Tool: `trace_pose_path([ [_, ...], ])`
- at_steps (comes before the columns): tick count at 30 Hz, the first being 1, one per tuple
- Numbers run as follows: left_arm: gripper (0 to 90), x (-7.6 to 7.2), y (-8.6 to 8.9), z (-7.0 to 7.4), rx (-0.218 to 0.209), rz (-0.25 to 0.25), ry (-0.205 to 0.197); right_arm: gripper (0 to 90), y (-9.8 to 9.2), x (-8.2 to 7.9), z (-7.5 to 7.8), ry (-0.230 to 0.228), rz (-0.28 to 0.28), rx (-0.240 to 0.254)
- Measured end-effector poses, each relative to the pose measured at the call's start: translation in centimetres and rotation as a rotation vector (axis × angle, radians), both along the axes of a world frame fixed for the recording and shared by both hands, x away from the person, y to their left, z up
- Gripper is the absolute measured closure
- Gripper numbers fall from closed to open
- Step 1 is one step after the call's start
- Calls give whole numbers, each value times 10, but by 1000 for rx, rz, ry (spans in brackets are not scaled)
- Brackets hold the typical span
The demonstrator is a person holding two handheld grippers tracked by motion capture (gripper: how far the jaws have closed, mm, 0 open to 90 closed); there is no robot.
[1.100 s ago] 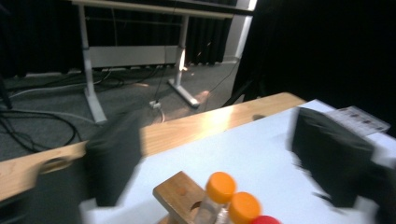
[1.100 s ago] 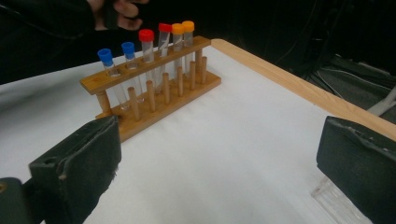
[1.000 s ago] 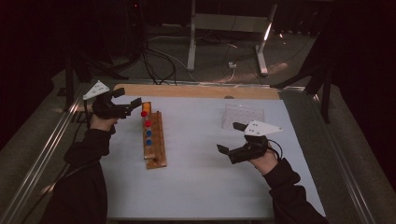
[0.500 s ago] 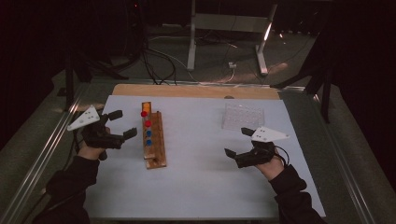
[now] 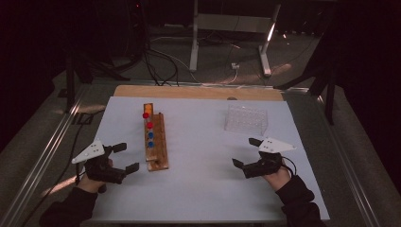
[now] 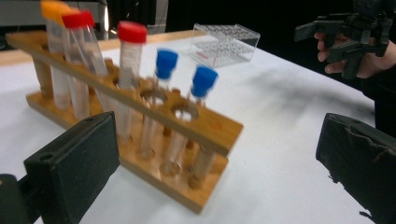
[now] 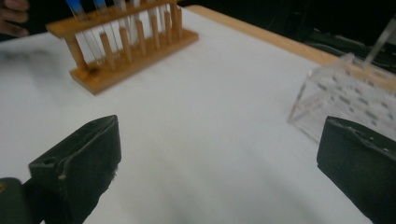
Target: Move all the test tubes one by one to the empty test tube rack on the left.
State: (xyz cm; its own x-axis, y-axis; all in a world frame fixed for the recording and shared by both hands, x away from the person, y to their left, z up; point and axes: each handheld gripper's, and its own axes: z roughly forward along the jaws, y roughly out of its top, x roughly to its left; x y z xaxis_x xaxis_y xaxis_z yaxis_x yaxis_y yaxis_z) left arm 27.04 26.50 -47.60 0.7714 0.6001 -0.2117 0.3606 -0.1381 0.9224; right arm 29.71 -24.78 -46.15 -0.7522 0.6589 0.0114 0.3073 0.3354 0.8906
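A wooden tube rack (image 5: 156, 142) stands left of centre on the white table (image 5: 198, 189). It holds an orange-capped tube (image 6: 53, 9), two red-capped tubes (image 6: 131, 31) and two blue-capped tubes (image 6: 203, 80). My left gripper (image 5: 125, 157) is open just left of the rack's near end, empty. The left gripper view looks at the rack (image 6: 140, 107) from close range between wide jaws. My right gripper (image 5: 246, 152) is open and empty at the right front. A clear plastic rack (image 5: 246, 119) lies beyond it, and appears as the clear rack (image 7: 355, 100) on the right in the right gripper view.
A wooden strip (image 5: 198, 92) borders the table's far edge. Metal rails (image 5: 42, 156) run along the left side. Cables (image 5: 161, 61) and stand legs (image 5: 265, 52) lie on the dark floor behind. Open white surface spreads between the two racks.
My left gripper has drawn back from the rack's far end toward the near left corner. The right gripper has shifted slightly nearer and stays open.
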Motion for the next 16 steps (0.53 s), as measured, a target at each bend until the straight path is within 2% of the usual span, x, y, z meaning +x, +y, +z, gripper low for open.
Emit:
trace_pose_path([
  [5, 4, -9, -2, -9, 25, -2, -1, 0, -4, -4, -12, 23, -13, -10],
  [7, 5, -11, -2, -13, 36, 4, -3, 0, -4, -4, -15, 15, -19, -21],
  [12, 5, -13, -5, -22, 74, -34, 12, 0, -6, -4, -22, 10, -23, -30],
  [16, 5, -11, -6, -22, 61, -24, -3, 0, -6, -3, -23, 11, -25, -32],
])
